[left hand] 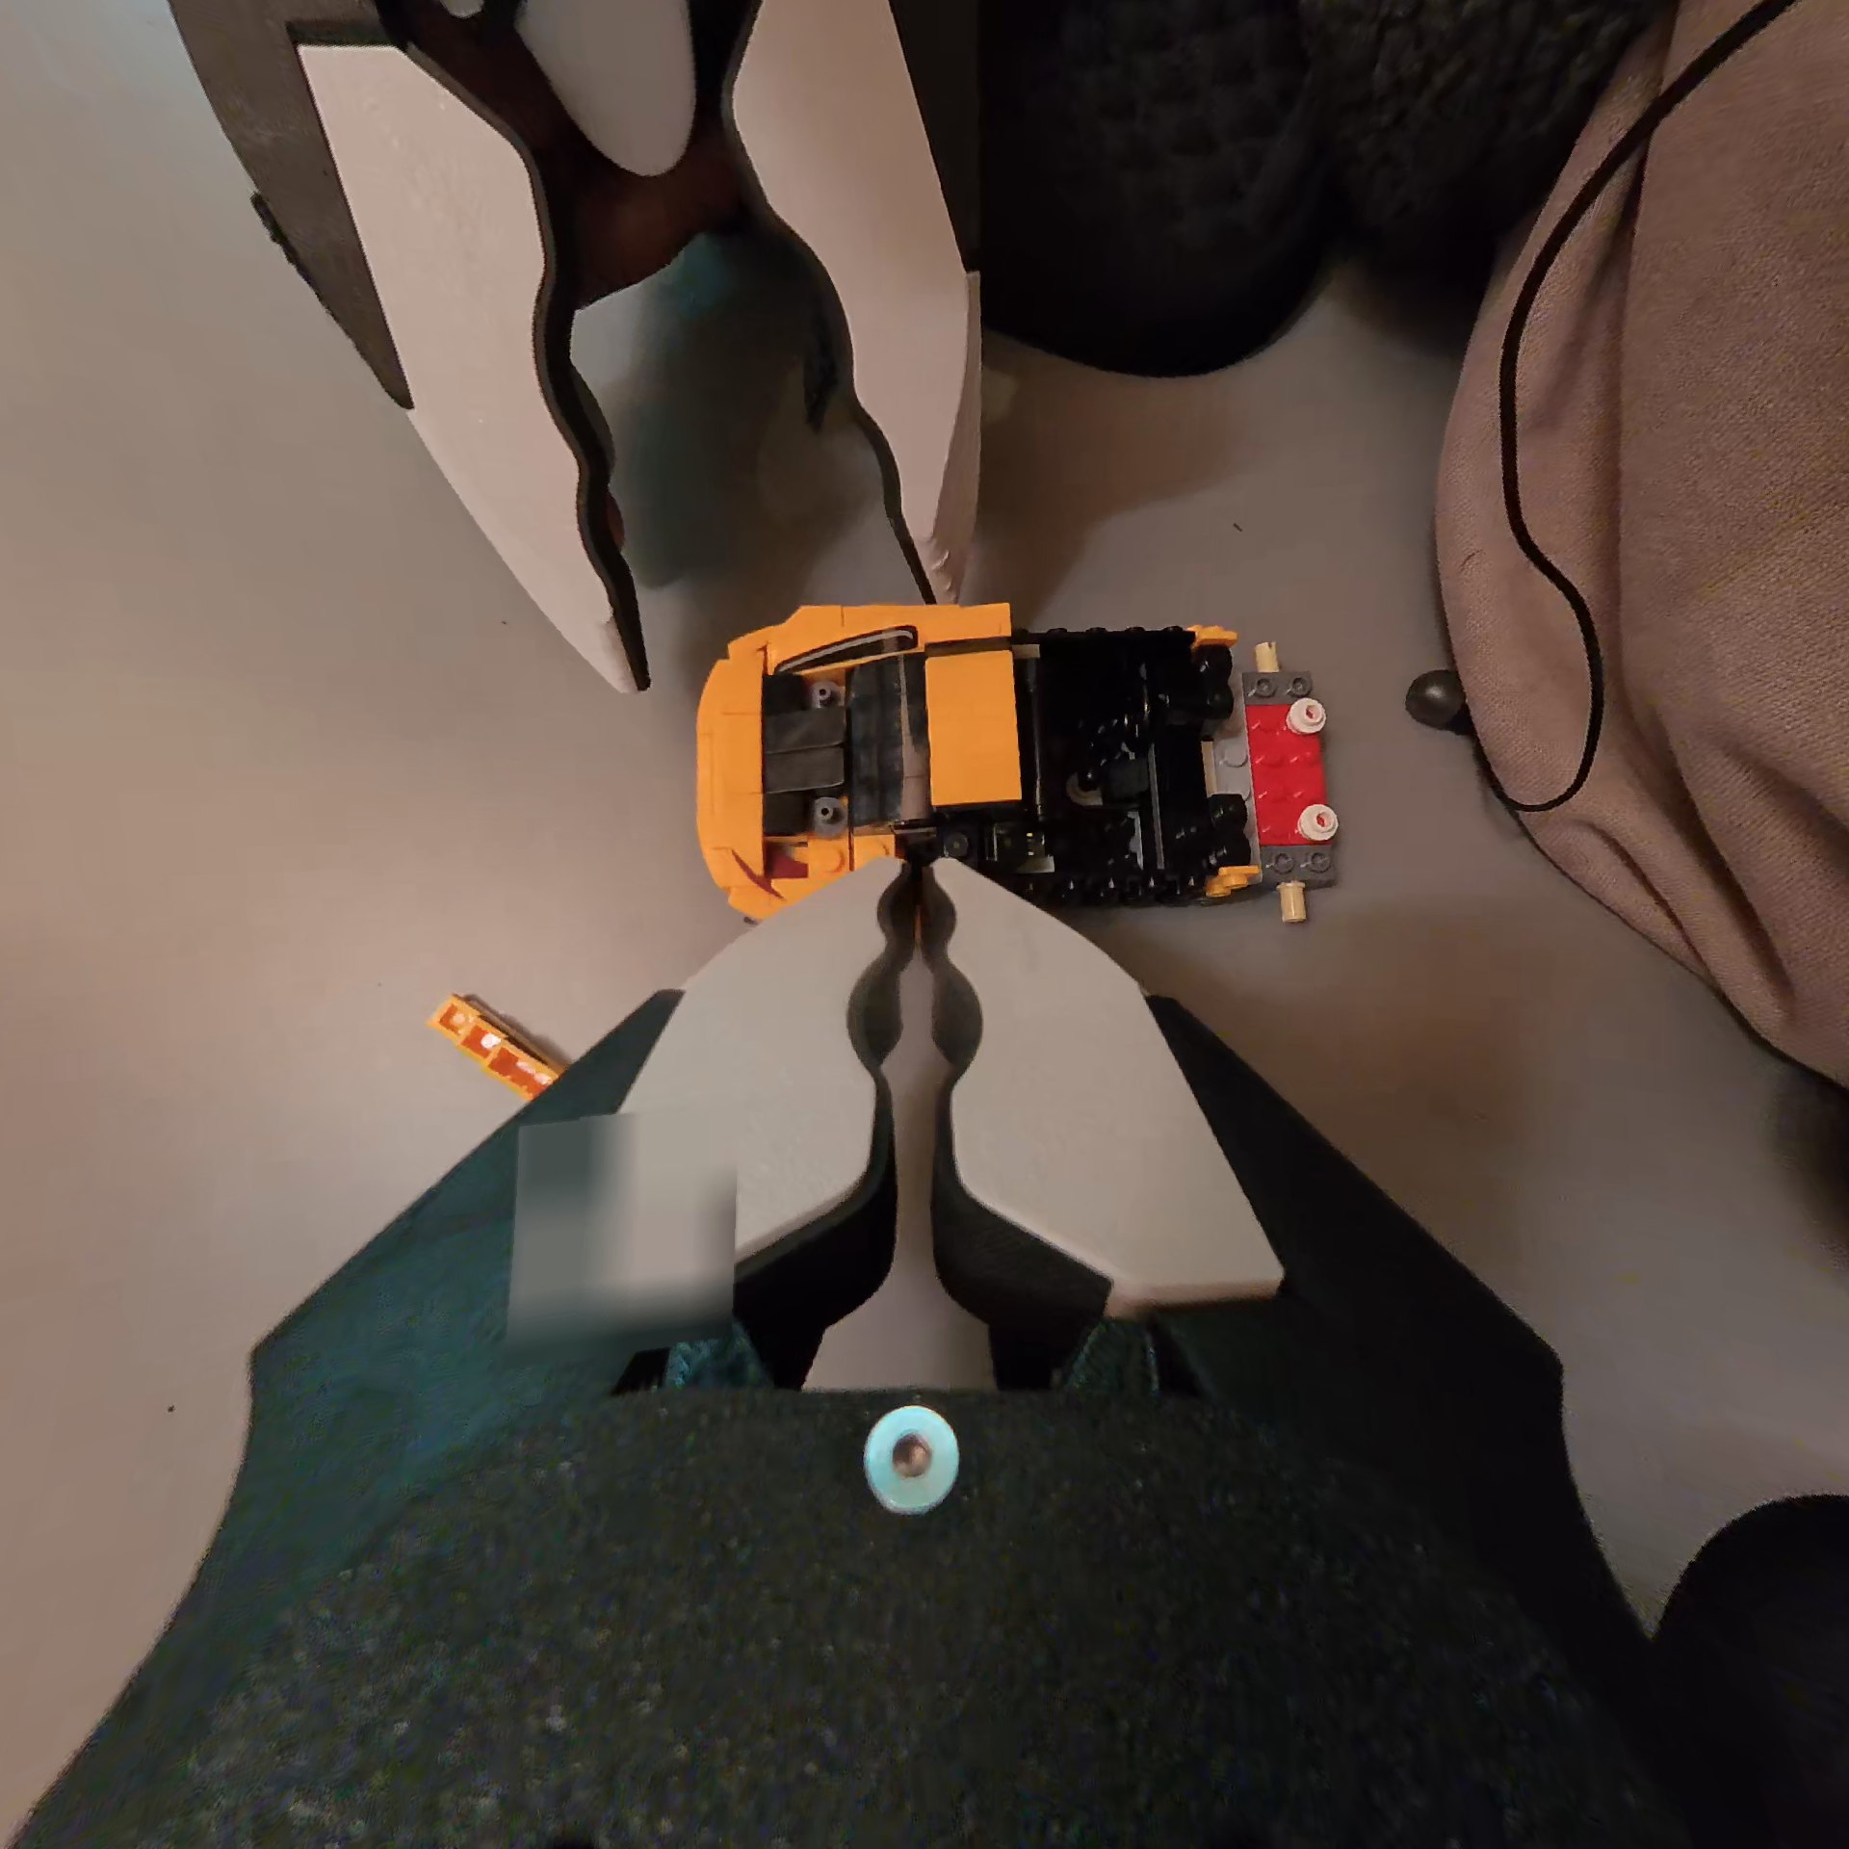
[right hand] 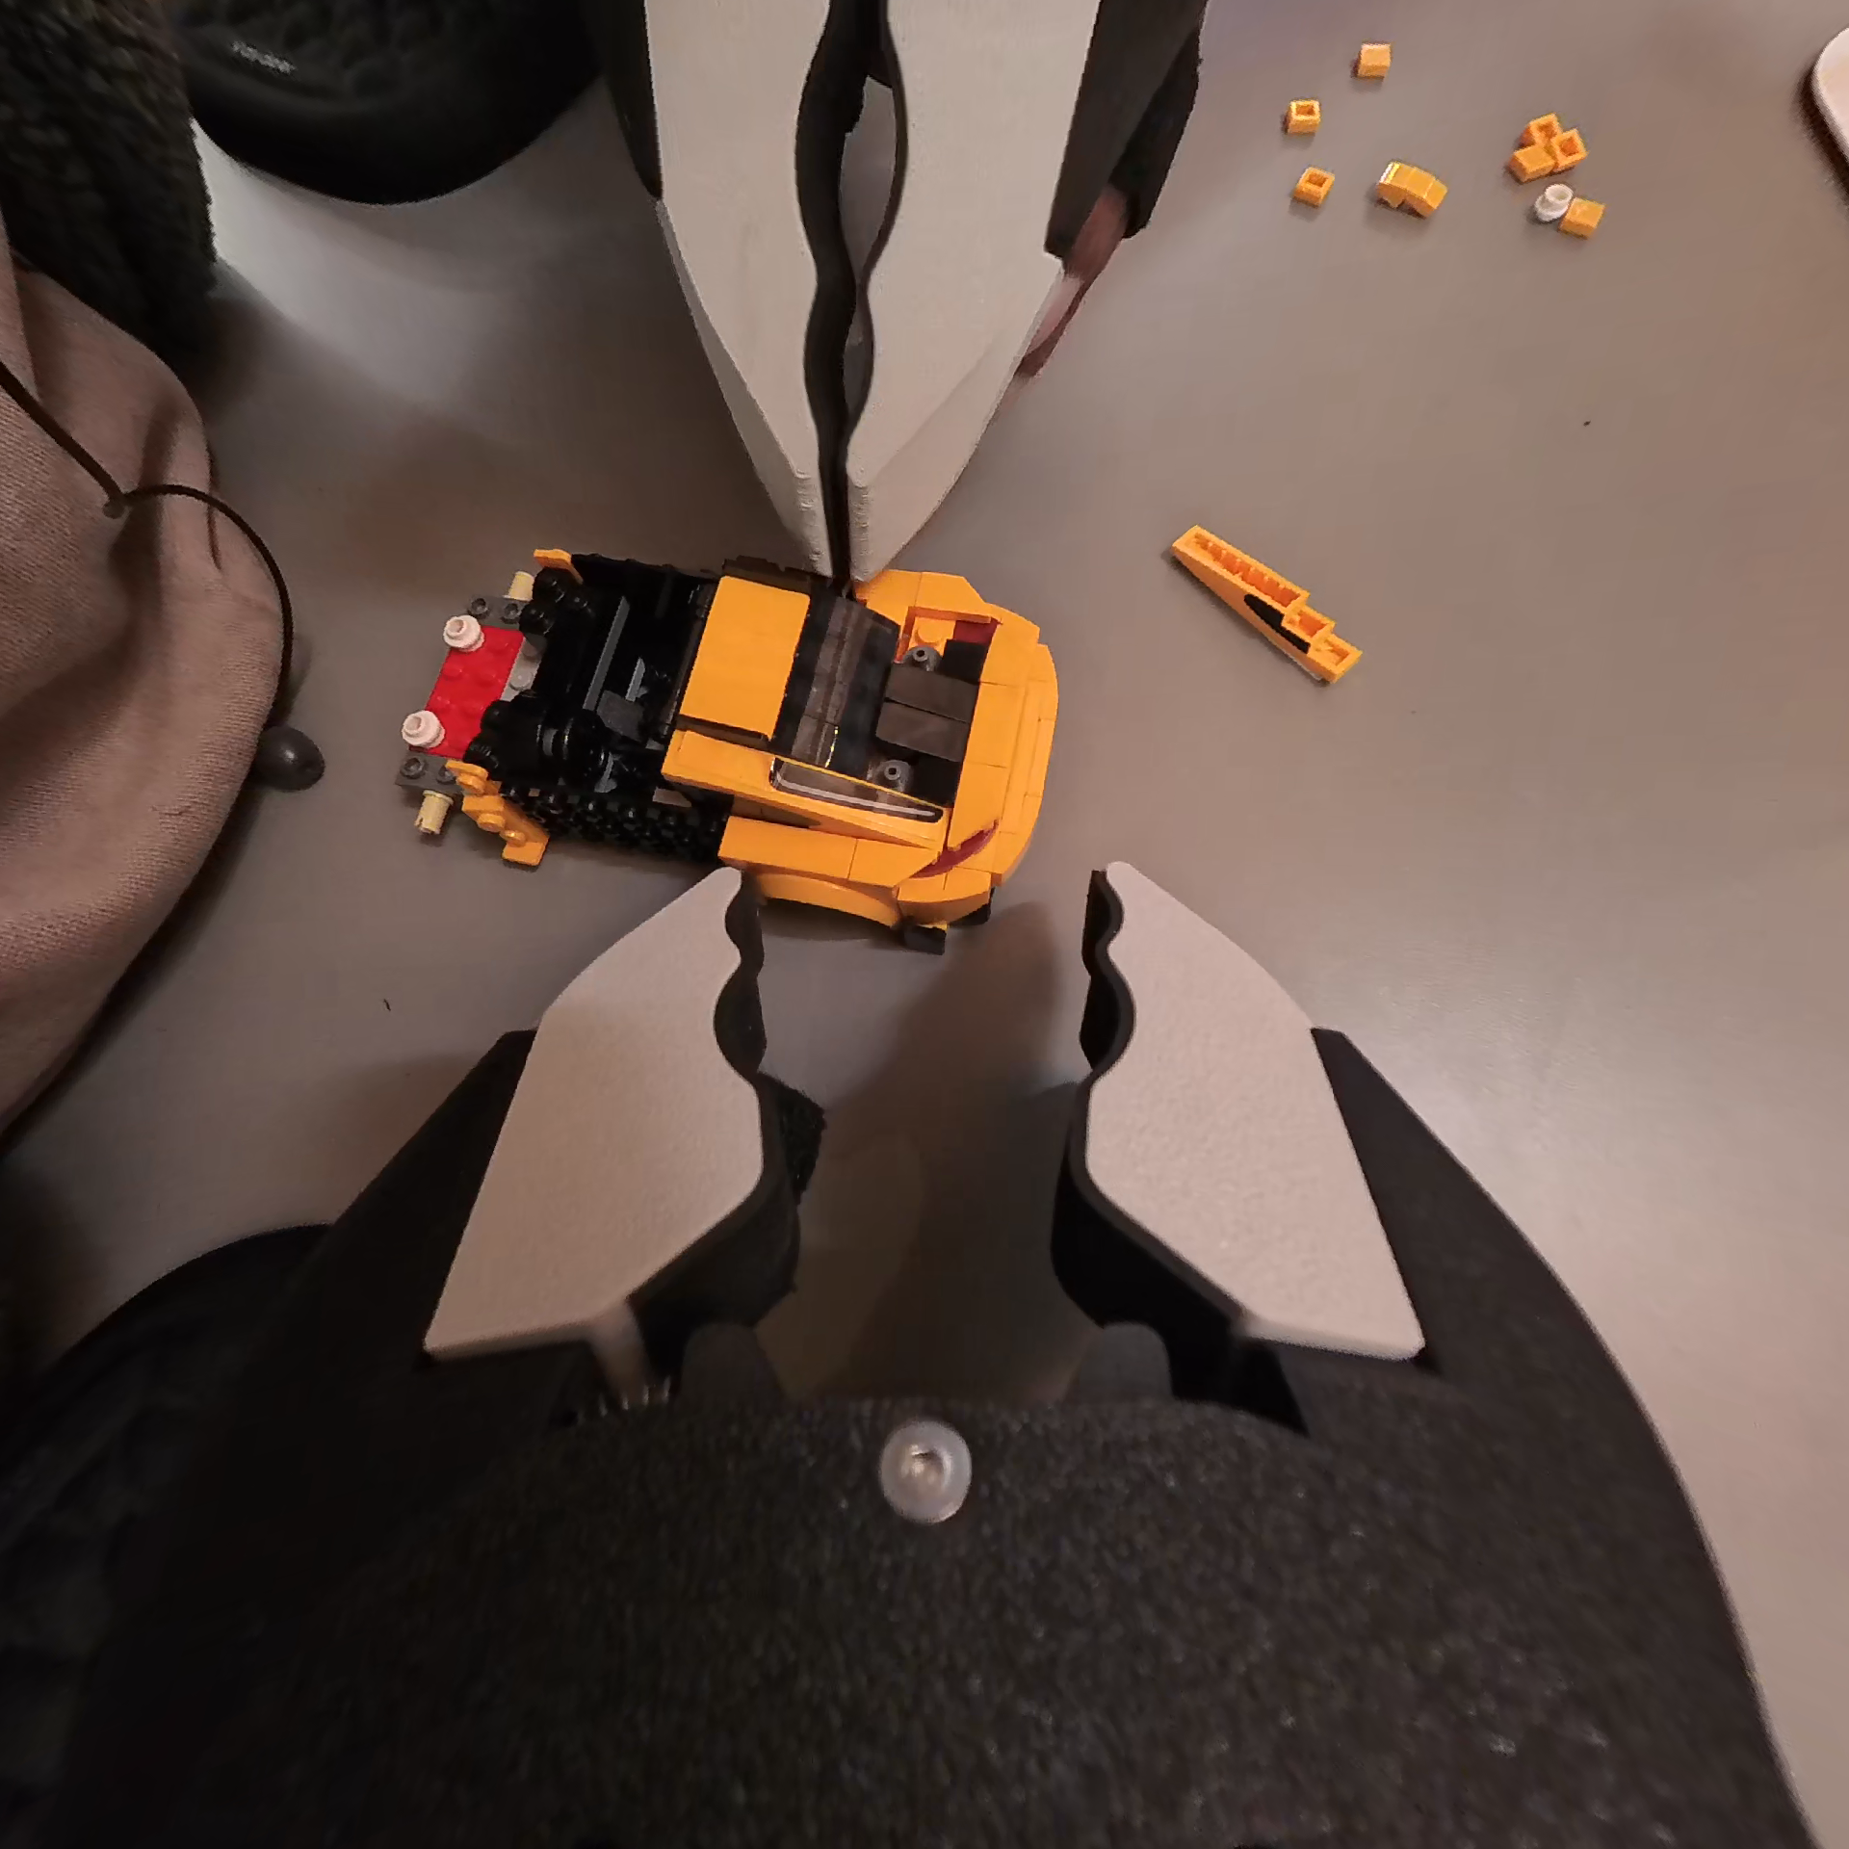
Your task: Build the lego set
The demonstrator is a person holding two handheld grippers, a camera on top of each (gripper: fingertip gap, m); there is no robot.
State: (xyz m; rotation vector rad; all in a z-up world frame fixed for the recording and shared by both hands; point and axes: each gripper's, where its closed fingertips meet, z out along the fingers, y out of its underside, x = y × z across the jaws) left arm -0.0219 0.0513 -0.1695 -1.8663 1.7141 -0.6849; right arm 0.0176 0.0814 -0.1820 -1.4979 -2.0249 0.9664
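Note:
A partly built orange and black lego car (left hand: pixel 971 750) lies on the grey table (left hand: pixel 250 700), with a red plate and white studs at one end. It also shows in the right wrist view (right hand: pixel 780 720). My left gripper (left hand: pixel 915 872) is shut, its tips resting against the car's near side edge by a small black piece (left hand: pixel 911 844). From the right wrist view, the left gripper (right hand: pixel 840 570) comes down from the top with its fingers together on the car's far edge. My right gripper (right hand: pixel 915 885) is open and empty, just short of the car's orange front. It also shows in the left wrist view (left hand: pixel 790 630).
A long orange wedge piece (right hand: pixel 1266 615) lies right of the car and also shows in the left wrist view (left hand: pixel 495 1046). Several small orange pieces (right hand: pixel 1401 185) lie at the far right. A beige cloth bag with a black cord (left hand: pixel 1681 500) and a dark round object (left hand: pixel 1151 200) border the car's red end.

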